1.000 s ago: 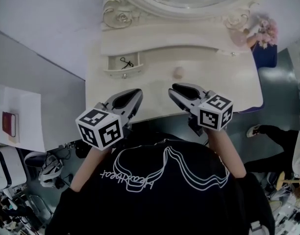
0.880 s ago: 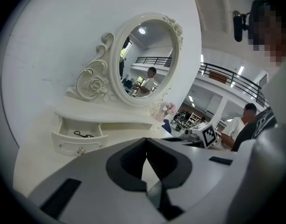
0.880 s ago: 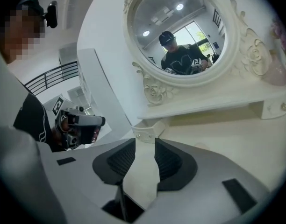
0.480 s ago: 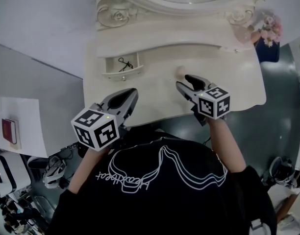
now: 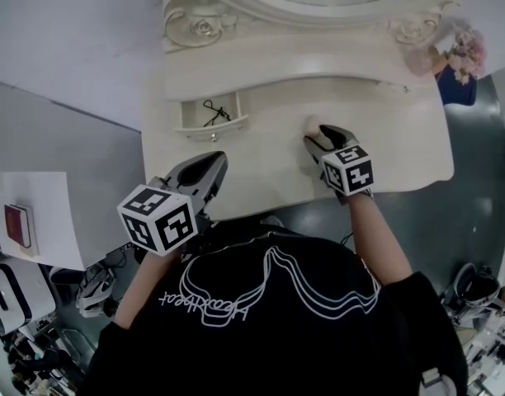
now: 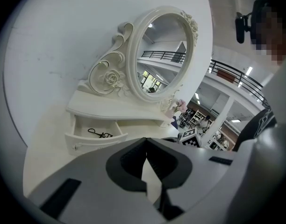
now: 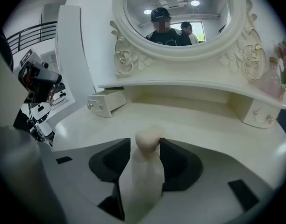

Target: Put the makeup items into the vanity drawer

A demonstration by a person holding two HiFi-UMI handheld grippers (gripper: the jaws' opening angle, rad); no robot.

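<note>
a beige makeup sponge (image 7: 149, 136) sits midway between the vanity top's (image 5: 261, 159) back and front edges, inside the right gripper's (image 5: 323, 136) spread jaws, which have just been opening — nothing pinched yet. an off-centre squeeze could squirt the soft, rounded sponge away. the left gripper (image 5: 213, 162), jaws pressed together, hangs over the front-left corner — short of the open drawer (image 5: 210, 125).

A cream oval mirror (image 7: 179, 20) with carved roses on its frame stands at the far edge and reflects two people. At the far right, pink flowers (image 5: 465, 52) sit in a pinkish glass vase (image 5: 419, 58), with a dark blue object (image 5: 457, 89) just beside them. Well to the left, a small red book (image 5: 16, 225) lies on a white sheet (image 5: 46, 196). Grey floor (image 5: 475, 205) shows on the right.
</note>
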